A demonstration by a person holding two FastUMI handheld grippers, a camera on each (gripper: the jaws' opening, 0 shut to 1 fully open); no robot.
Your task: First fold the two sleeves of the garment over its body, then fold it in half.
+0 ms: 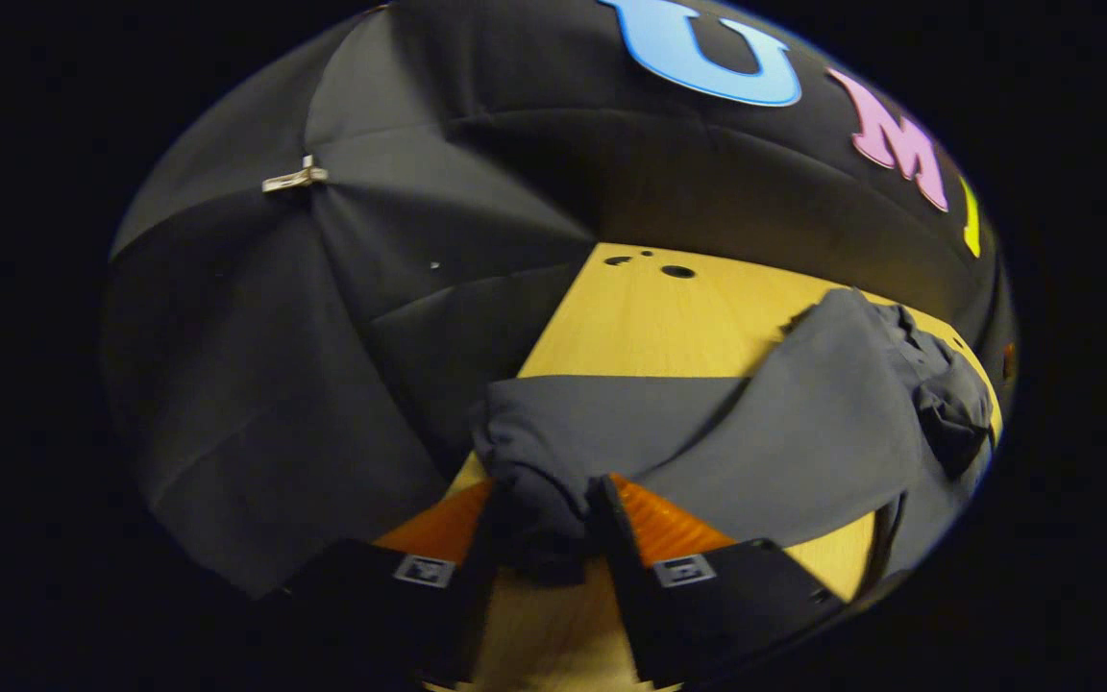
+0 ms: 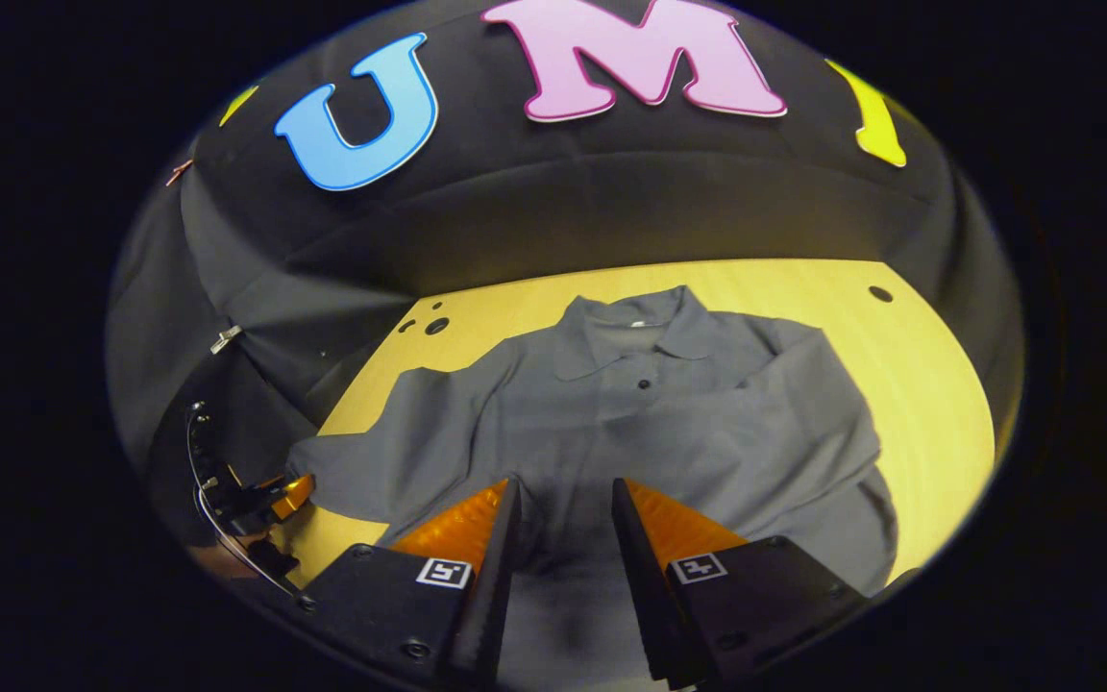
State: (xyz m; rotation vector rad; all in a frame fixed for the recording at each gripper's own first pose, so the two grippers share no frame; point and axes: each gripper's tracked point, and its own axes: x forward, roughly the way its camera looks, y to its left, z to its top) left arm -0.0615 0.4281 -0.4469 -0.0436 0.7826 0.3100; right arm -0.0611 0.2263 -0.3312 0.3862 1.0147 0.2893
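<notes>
A grey collared shirt (image 2: 669,413) lies face up on the wooden table (image 2: 919,384), collar (image 2: 645,332) toward the far wall. On the right of the right gripper view, one sleeve (image 2: 803,384) lies folded over the body. The other sleeve (image 1: 553,432) stretches out toward the table's edge. My left gripper (image 1: 546,509) is shut on its bunched cuff, and this gripper (image 2: 280,498) also shows at the sleeve's end in the right gripper view. My right gripper (image 2: 565,509) hovers open over the shirt's lower body, with fabric visible between its fingers.
Black cloth walls close in the table at the back and side, with a metal clip (image 1: 294,178) on the cloth. Small holes (image 1: 676,272) mark the table's far corner. Bare wood (image 1: 650,317) lies beyond the outstretched sleeve.
</notes>
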